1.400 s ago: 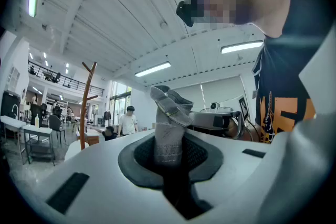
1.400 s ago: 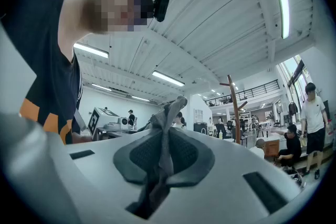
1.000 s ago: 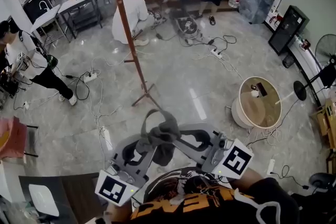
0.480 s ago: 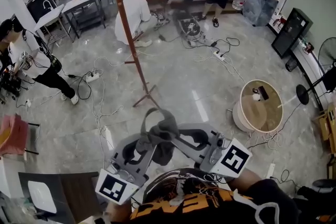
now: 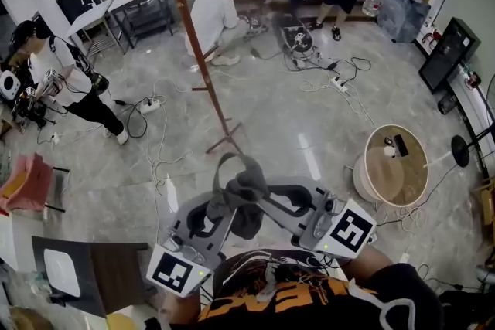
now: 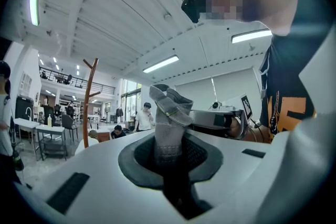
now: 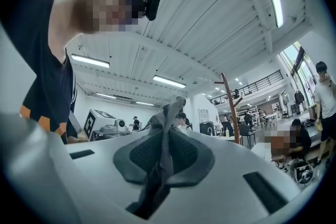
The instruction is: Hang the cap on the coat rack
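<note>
The cap [image 5: 240, 191], a grey cloth piece bunched into an upright fold, hangs in the air on the near side of the coat rack [image 5: 196, 50], short of its splayed feet and a little to their right in the head view. It touches no part of the rack. The left gripper [image 5: 223, 205] and the right gripper [image 5: 260, 203] come in at it from either side and each pinches an edge, jaws drawn narrow with cloth between the pads. The left gripper view shows a ribbed band of the cap [image 6: 169, 124] clamped and standing up from the left gripper [image 6: 170, 159], and the right gripper view shows a thinner pleat [image 7: 164, 136] nipped in the right gripper [image 7: 161, 162]. The rack's long axis is its brown pole, rising from the floor and leaning out of the top of the head view, with short pegs branching off high up [image 6: 90, 93] [image 7: 230, 106]. The pegs stand beyond and above the cap. Both grippers lie about equally far from the pole, the left perhaps slightly nearer, so the next move probably calls for carrying the cap forward and up towards a peg.
</note>
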{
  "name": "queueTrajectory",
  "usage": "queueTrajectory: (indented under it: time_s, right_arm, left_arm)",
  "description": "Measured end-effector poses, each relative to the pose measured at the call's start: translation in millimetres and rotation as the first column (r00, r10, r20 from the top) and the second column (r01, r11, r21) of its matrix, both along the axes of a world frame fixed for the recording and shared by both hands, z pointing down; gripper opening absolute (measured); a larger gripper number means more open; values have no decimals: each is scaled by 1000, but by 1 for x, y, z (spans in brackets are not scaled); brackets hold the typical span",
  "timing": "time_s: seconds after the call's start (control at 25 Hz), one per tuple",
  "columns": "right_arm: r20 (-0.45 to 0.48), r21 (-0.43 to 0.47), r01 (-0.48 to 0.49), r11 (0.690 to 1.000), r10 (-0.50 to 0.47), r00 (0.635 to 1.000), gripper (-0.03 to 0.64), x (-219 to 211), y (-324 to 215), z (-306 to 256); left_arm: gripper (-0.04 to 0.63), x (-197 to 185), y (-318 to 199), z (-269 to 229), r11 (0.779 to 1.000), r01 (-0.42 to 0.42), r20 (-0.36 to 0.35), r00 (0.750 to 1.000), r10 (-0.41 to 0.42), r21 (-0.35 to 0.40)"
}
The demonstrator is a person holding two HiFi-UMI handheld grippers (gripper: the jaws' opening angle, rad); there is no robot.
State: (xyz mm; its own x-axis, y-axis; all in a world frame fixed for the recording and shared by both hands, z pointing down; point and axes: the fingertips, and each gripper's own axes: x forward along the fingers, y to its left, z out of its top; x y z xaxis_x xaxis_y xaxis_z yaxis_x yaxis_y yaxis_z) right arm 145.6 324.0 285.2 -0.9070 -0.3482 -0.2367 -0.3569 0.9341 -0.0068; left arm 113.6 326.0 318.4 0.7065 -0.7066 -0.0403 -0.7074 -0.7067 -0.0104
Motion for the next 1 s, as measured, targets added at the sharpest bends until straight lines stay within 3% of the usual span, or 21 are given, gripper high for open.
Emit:
queueTrajectory:
  time_s: [0.36, 0.64, 0.84, 1.0]
  right_arm:
    - [4, 3, 30, 1000, -30, 1000, 46, -1, -40, 1]
    - [-6, -9, -1, 1000, 0, 1000, 47, -57, -111, 6]
    - [-58, -18, -42, 999, 41, 997, 46, -95, -161, 1]
    - [-52, -19, -57, 998, 56, 997, 46, -130, -188, 1]
  left_arm:
    - [75, 0, -40, 0, 999, 41, 13, 999, -41, 1]
    - [75, -54, -113, 6, 999, 29, 0, 1000, -29, -14]
    - [75, -84, -163, 0, 999, -1, 13, 1000, 1, 33]
    - [74, -111, -191, 2, 1000, -6, 23, 1000, 6, 21]
